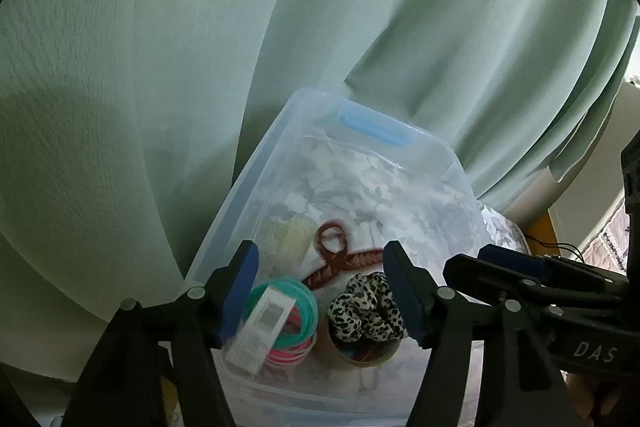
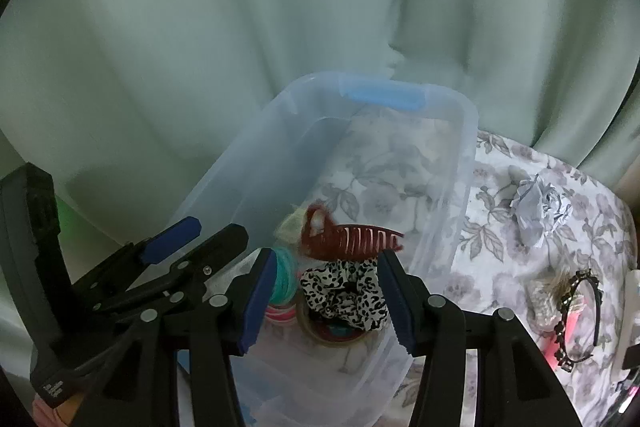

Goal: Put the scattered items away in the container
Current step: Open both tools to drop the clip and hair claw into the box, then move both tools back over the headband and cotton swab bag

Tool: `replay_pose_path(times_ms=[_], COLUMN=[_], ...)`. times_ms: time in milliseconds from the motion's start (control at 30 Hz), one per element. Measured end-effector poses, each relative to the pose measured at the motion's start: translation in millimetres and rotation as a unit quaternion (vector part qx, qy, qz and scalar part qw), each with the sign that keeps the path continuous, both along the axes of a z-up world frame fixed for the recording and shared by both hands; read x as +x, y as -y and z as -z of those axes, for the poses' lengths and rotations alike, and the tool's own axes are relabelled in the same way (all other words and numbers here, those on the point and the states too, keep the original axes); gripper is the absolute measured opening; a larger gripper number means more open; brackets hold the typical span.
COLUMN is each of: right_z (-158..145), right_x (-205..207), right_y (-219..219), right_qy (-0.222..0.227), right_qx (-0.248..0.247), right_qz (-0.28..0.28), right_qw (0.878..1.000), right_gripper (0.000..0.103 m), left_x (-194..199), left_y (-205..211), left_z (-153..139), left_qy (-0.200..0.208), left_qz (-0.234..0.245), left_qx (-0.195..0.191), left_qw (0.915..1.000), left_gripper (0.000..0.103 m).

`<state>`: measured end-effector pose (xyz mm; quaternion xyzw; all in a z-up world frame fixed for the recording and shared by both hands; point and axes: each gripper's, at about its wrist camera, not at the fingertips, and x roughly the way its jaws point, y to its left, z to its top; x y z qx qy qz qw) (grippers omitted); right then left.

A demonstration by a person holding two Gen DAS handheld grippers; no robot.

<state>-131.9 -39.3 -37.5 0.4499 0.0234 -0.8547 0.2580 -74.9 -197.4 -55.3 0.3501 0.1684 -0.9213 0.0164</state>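
Both my left tongs [image 1: 326, 291] and right tongs [image 2: 326, 297] hung spread and empty over the clear bin [image 2: 468, 131]. Inside lay a leopard scrunchie [image 2: 344, 293], a red claw clip [image 2: 356, 237] and teal hair ties [image 1: 292, 297] (bundled, tagged). A beaded headband [image 2: 576, 319] lay outside on the floral cloth [image 2: 500, 267].

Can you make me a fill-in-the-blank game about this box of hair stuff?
The leopard scrunchie lies inside the clear ____.
The hair claw is dark ____.
The studded headband lies ____ the container, on the flowery cloth.
Both grippers, left and right, are ____.

Missing words: container; red; outside; open
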Motion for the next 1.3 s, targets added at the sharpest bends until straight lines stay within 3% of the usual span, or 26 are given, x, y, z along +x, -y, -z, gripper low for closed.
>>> replay_pose_path(times_ms=[100, 800, 1300], right_z=[-2, -35, -58], right_x=[2, 36, 68], right_y=[-2, -27, -83], right_qy=[-0.003, -0.038, -0.066], right_qx=[-0.002, -0.022, -0.067], right_qz=[0.002, 0.006, 0.038], right_qw=[1.000, 0.999, 0.995], right_gripper=[0.056, 0.056, 0.058], left_x=[0, 26, 43], left_y=[-2, -26, -84], left_z=[-2, -40, -74], left_qy=[-0.002, -0.032, -0.062], left_qz=[-0.002, -0.004, 0.030], left_qx=[-0.004, -0.027, -0.071], left_qw=[1.0000, 0.9991, 0.9951], left_gripper=[0.071, 0.072, 0.072])
